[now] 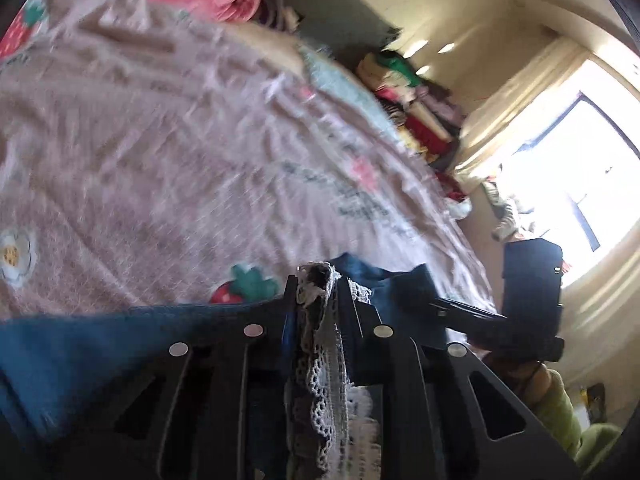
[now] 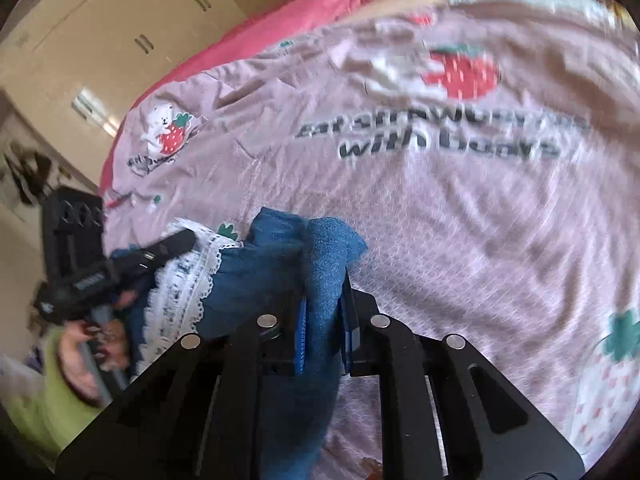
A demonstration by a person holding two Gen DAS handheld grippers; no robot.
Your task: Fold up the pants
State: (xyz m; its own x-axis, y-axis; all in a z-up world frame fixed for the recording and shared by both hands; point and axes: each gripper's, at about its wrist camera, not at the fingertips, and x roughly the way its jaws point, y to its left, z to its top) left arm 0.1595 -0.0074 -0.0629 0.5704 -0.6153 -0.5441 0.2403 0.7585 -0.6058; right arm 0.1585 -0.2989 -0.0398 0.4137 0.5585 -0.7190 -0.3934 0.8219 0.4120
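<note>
The blue pants [image 1: 80, 352] with a white lace trim lie bunched at the near edge of a pink strawberry-print bedspread [image 1: 160, 140]. My left gripper [image 1: 318, 280] is shut on the lace-trimmed edge [image 1: 324, 344], which runs down between its jaws. In the right wrist view my right gripper [image 2: 324, 292] is shut on a fold of the blue pants [image 2: 324, 264]. The left gripper [image 2: 176, 242] shows there at the left, held by a hand [image 2: 88, 356], its tip on the lace trim [image 2: 188, 280]. The right gripper's body [image 1: 532, 292] appears at the right of the left wrist view.
A pink quilt [image 2: 280, 28] is heaped at the head of the bed. Stacked clothes [image 1: 416, 108] line the far side of the bed by a bright window [image 1: 568, 184]. Cream wardrobe doors [image 2: 120, 28] stand beyond the bed. A green sleeve [image 2: 36, 408] is at lower left.
</note>
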